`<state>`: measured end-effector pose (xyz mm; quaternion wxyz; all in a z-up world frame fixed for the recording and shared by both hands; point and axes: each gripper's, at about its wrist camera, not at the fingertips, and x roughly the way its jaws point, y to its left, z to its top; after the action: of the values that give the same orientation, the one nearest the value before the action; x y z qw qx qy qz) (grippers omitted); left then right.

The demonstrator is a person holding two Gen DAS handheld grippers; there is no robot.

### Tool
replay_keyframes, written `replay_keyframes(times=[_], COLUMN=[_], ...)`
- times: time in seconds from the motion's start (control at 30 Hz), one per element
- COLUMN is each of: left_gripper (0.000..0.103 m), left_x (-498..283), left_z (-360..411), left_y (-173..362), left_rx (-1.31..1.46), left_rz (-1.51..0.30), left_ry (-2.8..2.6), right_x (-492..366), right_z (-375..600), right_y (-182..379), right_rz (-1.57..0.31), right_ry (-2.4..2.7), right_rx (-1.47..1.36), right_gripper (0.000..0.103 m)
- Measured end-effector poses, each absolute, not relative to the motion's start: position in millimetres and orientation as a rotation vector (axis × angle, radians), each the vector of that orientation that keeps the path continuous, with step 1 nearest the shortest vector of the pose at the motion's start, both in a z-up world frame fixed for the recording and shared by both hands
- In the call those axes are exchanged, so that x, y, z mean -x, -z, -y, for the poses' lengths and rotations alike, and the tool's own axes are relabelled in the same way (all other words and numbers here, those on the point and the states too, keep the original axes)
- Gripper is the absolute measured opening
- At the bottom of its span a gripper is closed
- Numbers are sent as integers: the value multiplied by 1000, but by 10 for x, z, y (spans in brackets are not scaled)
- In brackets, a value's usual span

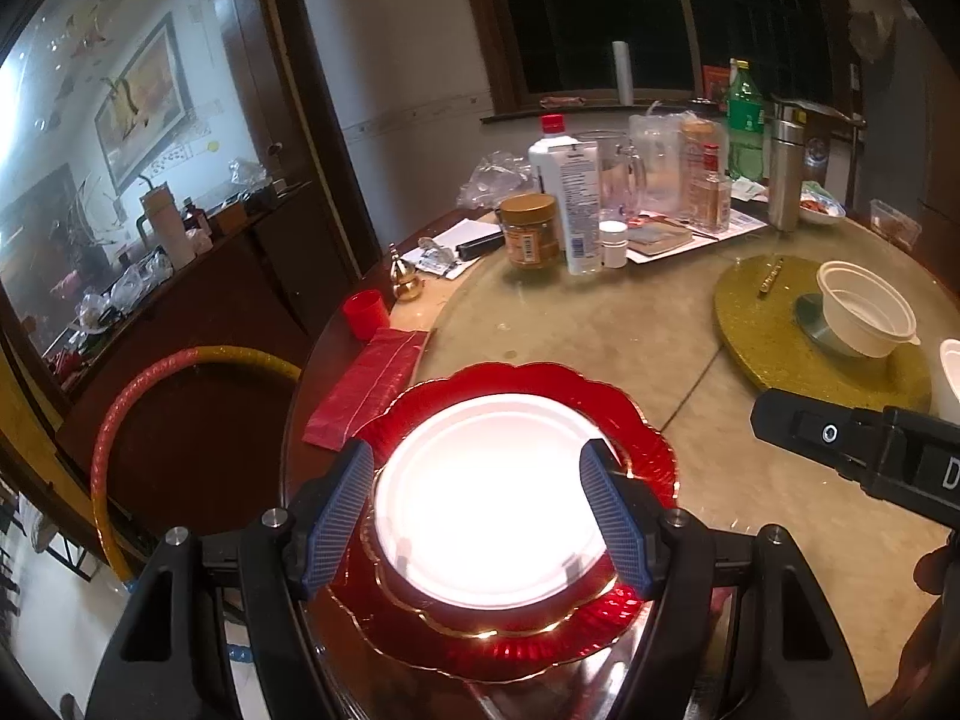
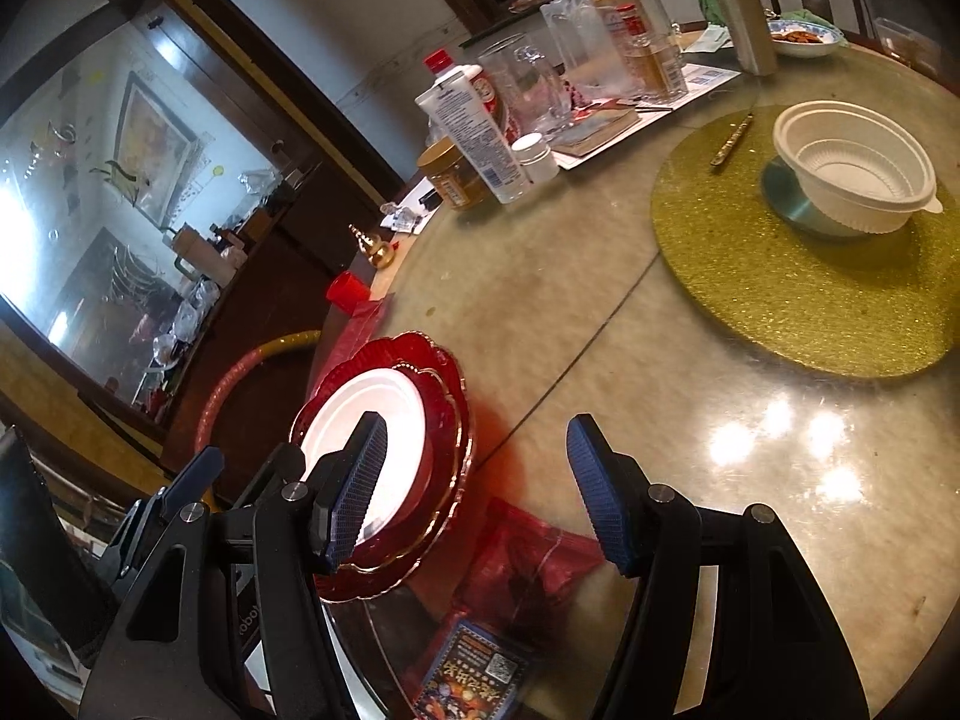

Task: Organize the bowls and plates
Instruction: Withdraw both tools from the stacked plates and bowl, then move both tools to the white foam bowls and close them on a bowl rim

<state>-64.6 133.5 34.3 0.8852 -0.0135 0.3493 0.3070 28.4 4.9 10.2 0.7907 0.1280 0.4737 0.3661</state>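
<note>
The white plate [image 1: 489, 498] lies on stacked red plates [image 1: 630, 420] at the worktop [image 1: 570, 324] edge. The left claw [image 1: 486, 516] spreads wide over it, empty. The right claw [image 2: 474, 489], right of the plates, gapes empty. The white bowl [image 2: 855, 171] sits on a gold mat [image 2: 780, 300] beyond them.

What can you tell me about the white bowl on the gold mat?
The white bowl looks like thin ribbed plastic, with a wide stepped rim and a small tab on one side. It is empty and upright. It stands on a small grey disc on the round gold mat, apart from both grippers.
</note>
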Motion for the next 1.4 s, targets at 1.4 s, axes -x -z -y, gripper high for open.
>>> replay_keyframes(times=[1.4], left_gripper=[83], left_x=[-26], left_z=[-381], left_y=[-262], left_rx=[16], left_rz=[-798], left_ry=[-332], right_x=[-567], right_z=[1097], right_y=[-31], right_rz=[-983], right_ry=[-561], right_rx=[-362], right_gripper=[85])
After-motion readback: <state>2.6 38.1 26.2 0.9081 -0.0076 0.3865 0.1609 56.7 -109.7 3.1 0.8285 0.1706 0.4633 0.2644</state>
